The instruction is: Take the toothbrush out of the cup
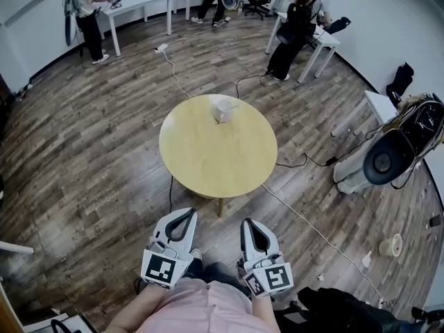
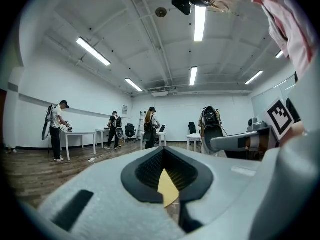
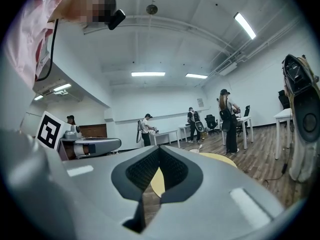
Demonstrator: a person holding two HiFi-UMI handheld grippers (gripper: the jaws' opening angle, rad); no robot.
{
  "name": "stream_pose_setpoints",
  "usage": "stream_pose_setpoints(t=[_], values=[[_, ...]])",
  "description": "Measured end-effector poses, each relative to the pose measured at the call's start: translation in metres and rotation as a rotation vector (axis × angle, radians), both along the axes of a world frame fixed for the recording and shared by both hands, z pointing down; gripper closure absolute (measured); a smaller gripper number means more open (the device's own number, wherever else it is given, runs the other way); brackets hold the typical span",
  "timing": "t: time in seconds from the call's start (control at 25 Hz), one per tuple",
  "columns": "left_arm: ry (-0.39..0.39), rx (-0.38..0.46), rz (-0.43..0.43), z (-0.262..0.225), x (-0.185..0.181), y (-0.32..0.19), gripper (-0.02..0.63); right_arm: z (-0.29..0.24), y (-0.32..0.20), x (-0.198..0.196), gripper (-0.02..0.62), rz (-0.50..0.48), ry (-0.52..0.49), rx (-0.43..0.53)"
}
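A round wooden table [image 1: 208, 158] stands ahead of me on the plank floor. A small white cup [image 1: 223, 109] sits near its far edge. A thin thing seems to lean out of the cup, too small to make out as the toothbrush. My left gripper [image 1: 186, 212] and right gripper [image 1: 250, 222] are held side by side short of the table's near edge, well away from the cup. Both are shut with nothing in them. In the left gripper view the left gripper [image 2: 162, 150] has its jaw tips together, and a sliver of tabletop [image 2: 167, 189] shows behind them. The right gripper [image 3: 159, 148] looks the same.
Cables [image 1: 305, 217] run across the floor around the table. A fan-like machine [image 1: 388, 155] and a white desk [image 1: 378, 106] stand at the right. A black bag [image 1: 340, 311] lies at the bottom right. Several people work at desks [image 1: 139, 9] along the far wall.
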State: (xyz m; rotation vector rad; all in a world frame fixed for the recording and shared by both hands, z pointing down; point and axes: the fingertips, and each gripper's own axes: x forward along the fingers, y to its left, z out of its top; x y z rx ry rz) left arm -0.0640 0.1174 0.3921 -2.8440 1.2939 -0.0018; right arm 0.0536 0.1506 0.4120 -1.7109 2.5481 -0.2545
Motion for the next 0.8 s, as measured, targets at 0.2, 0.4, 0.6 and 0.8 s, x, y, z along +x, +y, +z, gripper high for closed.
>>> stream_pose_setpoints(t=[0.2,0.4,0.6,0.8], values=[[0.008,-0.017,-0.011,0.003,0.005,-0.02,0.611,0.003,-0.02,0.004,0.591,-0.009,0.004,-0.019],[0.016,-0.043,-0.04,0.008,0.008,-0.043,0.611,0.007,-0.043,0.011,0.591,-0.024,0.002,-0.035],[0.016,-0.045,-0.083,0.006,0.029,-0.077,0.611,0.007,-0.08,0.034,0.591,-0.057,-0.015,-0.038],[0.018,0.006,-0.111,-0.002,0.056,-0.112,0.611,-0.001,-0.12,0.064,0.591,-0.083,0.001,-0.006]])
